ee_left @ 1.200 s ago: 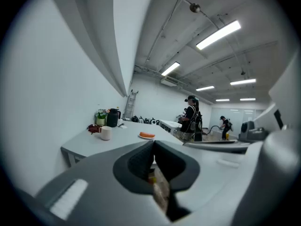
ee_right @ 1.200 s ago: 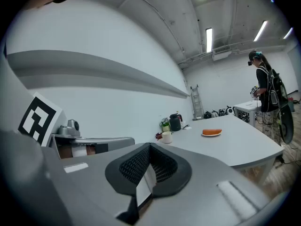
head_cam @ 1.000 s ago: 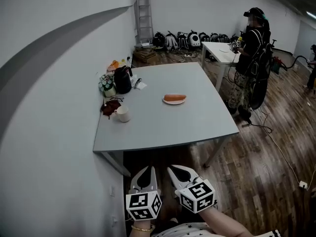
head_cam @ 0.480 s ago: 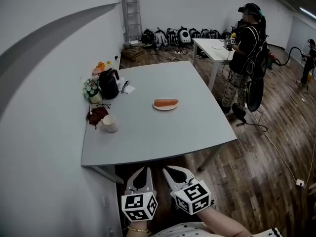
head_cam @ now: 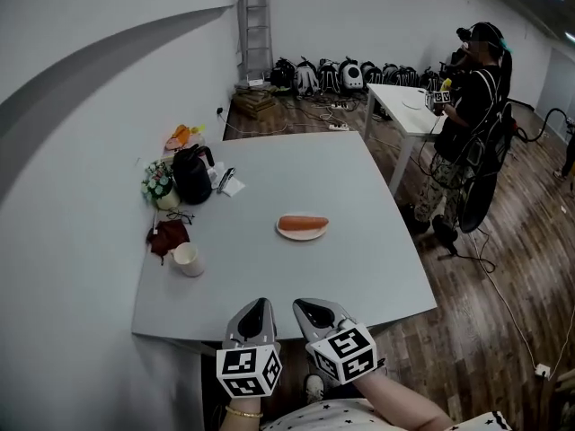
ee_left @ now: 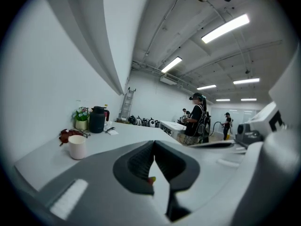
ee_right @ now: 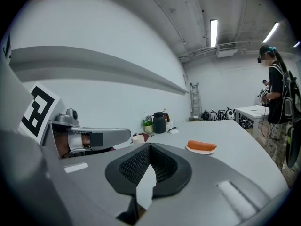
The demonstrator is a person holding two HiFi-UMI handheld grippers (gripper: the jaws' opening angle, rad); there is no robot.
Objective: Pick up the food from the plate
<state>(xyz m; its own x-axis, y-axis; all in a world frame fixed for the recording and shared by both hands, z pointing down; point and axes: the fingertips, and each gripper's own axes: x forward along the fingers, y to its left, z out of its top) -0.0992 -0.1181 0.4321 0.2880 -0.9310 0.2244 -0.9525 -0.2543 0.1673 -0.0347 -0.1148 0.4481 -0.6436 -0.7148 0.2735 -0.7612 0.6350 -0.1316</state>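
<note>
An orange sausage (head_cam: 303, 224) lies on a small white plate (head_cam: 301, 234) near the middle of the grey table (head_cam: 359, 277). Both grippers hover side by side at the table's near edge, well short of the plate. The left gripper (head_cam: 257, 305) is shut with nothing in it, its jaws meeting in the left gripper view (ee_left: 154, 143). The right gripper (head_cam: 306, 306) is also shut and empty. In the right gripper view (ee_right: 149, 148) the sausage (ee_right: 201, 145) and plate (ee_right: 200, 150) sit ahead to the right.
Along the table's left side stand a white cup (head_cam: 188, 259), a dark red cloth (head_cam: 167, 237), a black kettle (head_cam: 191, 173) and a flower pot (head_cam: 158, 185). A person (head_cam: 472, 124) stands at the right by a second white table (head_cam: 409, 101). A ladder (head_cam: 252, 25) leans on the far wall.
The head view and both grippers have come closer to the table; the gripper tips now reach its near edge. Both pairs of jaws stay shut. The sausage and plate have not moved.
</note>
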